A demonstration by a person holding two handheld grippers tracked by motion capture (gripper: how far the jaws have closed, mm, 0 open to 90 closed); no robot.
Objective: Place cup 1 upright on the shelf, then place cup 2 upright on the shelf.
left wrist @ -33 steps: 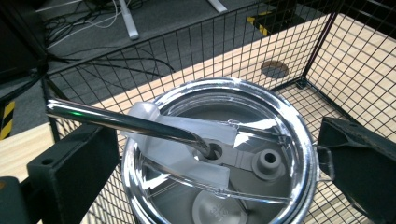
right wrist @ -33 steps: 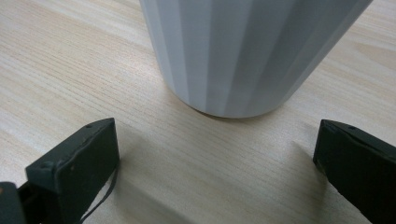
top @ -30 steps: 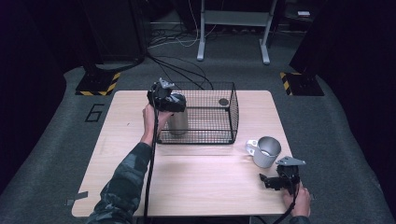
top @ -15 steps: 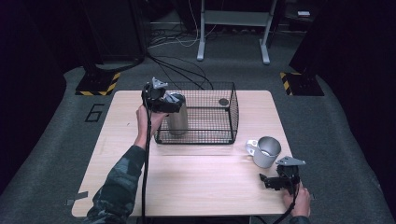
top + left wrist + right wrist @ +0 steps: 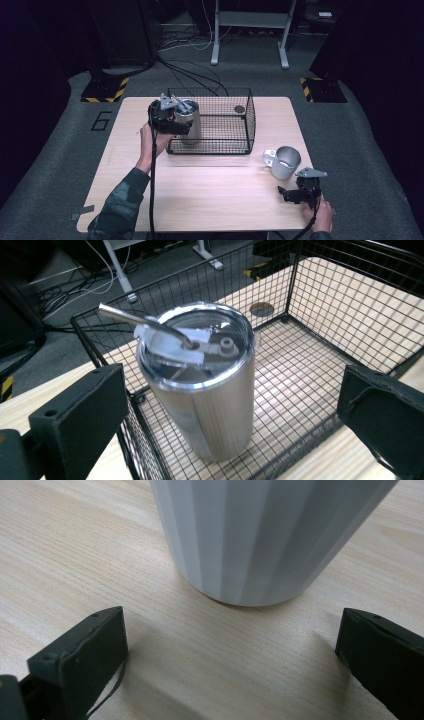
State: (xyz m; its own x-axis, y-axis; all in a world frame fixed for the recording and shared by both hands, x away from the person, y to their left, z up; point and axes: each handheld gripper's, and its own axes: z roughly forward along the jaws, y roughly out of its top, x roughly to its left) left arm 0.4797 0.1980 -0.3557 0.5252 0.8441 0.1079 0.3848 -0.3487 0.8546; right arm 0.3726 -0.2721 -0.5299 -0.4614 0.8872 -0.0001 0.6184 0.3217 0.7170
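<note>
The steel tumbler [image 5: 207, 390] is standing upright on the floor of the black wire basket [image 5: 235, 122], in the corner nearest the left gripper [image 5: 172, 117]. A clear lid with a metal straw [image 5: 145, 322] is closing its top. The left gripper is hovering just outside the basket wall with its jaws spread wide on either side of the tumbler and gripping nothing. The right gripper [image 5: 295, 192] is lying low on the wooden table [image 5: 210, 190], jaws likewise spread and empty, facing the base of a grey ribbed mug [image 5: 285, 161] standing just beyond it.

Handling, by judgement: the tumbler is rigid, smooth-walled and probably slippery, and heavier if filled. The best hold is across the mid-body below the lid, squeezing firmly and lifting straight up. The straw and lid are offering poor purchase.
</note>
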